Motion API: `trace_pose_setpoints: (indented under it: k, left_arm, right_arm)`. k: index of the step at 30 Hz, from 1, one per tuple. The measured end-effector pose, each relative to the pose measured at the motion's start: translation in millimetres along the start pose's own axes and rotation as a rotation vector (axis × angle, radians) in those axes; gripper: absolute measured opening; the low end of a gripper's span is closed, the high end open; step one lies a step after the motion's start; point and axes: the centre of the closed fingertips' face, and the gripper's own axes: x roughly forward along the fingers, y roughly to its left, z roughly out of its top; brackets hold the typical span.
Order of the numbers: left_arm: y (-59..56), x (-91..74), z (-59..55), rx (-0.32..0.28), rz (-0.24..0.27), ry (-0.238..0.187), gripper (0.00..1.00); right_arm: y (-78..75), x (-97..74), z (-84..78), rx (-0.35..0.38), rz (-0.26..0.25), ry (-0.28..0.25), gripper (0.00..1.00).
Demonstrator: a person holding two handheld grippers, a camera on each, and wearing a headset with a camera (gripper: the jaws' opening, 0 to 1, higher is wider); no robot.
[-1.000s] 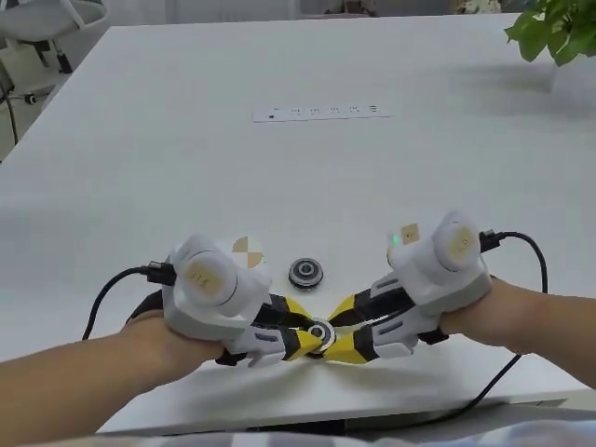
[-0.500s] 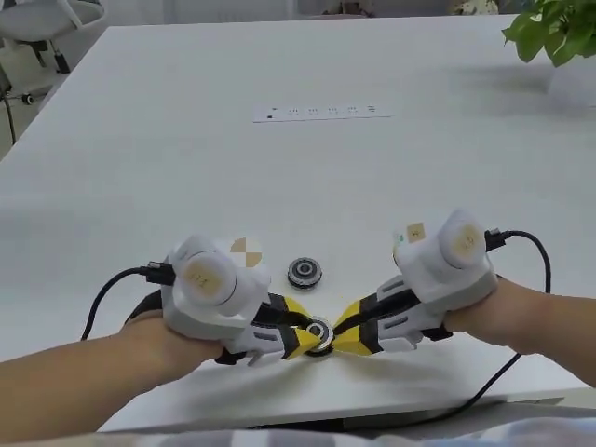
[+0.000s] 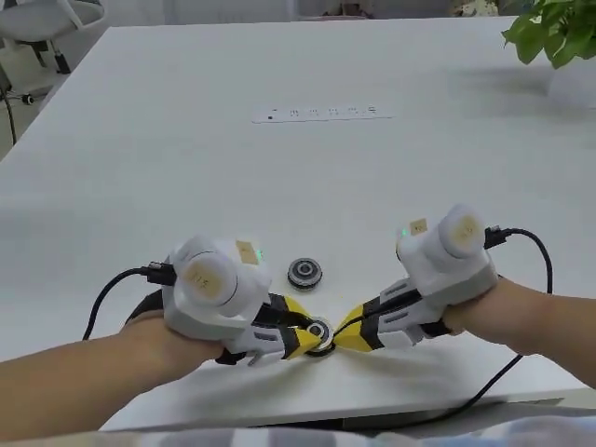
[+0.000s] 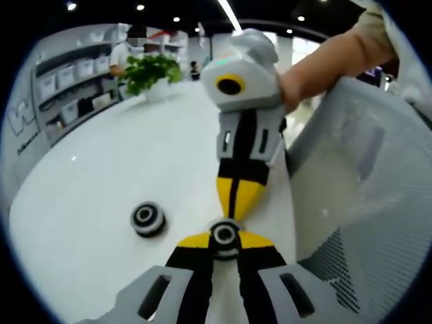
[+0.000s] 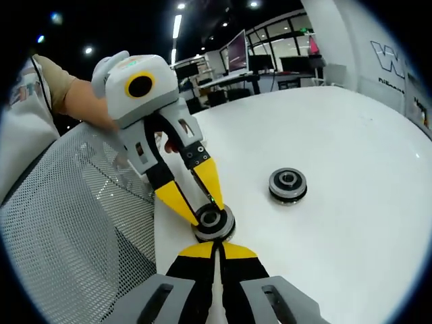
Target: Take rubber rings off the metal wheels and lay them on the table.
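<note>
A small metal wheel (image 3: 319,332) with a black rubber ring lies at the table's near edge. My left gripper (image 4: 225,237) is shut on this wheel (image 4: 225,235), one yellow fingertip (image 4: 196,240) on each side. My right gripper (image 5: 216,250) faces it with its jaws pressed together, and their tips pinch the ring at the near rim of the wheel (image 5: 214,221). In the head view the left gripper (image 3: 305,341) and right gripper (image 3: 343,335) meet tip to tip. A second ringed wheel (image 3: 304,272) lies loose just behind them, also seen as the second wheel (image 4: 147,218) and second wheel (image 5: 288,183).
The white table (image 3: 298,177) stretches far ahead. A flat white strip with sockets (image 3: 321,114) lies mid-table and a green plant (image 3: 551,33) stands at the far right corner. A mesh chair back (image 5: 74,223) is close below the table edge. Cables trail from both grippers.
My right hand has shifted slightly right and up while its tips stay at the wheel. The left gripper and both wheels have held their places.
</note>
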Motion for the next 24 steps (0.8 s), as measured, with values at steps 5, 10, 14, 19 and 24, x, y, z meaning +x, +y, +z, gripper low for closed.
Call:
trace_pose_setpoints:
  k: [5,10,14,19,24]
  left_arm:
    - [0.6,0.0,-0.3,0.006,0.003,0.002,0.12]
    - [0.3,0.1,-0.4,0.009,0.007,0.002,0.12]
    - [0.3,0.1,-0.3,0.009,0.01,0.004,0.12]
    - [0.6,0.1,-0.2,0.006,0.015,0.007,0.12]
    - [0.9,0.1,-0.1,0.008,0.021,0.014,0.12]
  right_arm:
    - [-1.8,-3.1,4.0,0.088,0.005,-0.043,0.0]
    - [-3.5,-4.2,3.8,0.153,0.006,-0.059,0.0]
    - [-5.2,-5.0,6.2,0.197,0.004,-0.078,0.0]
    - [-5.5,-7.0,12.1,0.253,0.015,-0.118,0.0]
    - [-5.0,-7.5,14.2,0.29,0.026,-0.139,0.0]
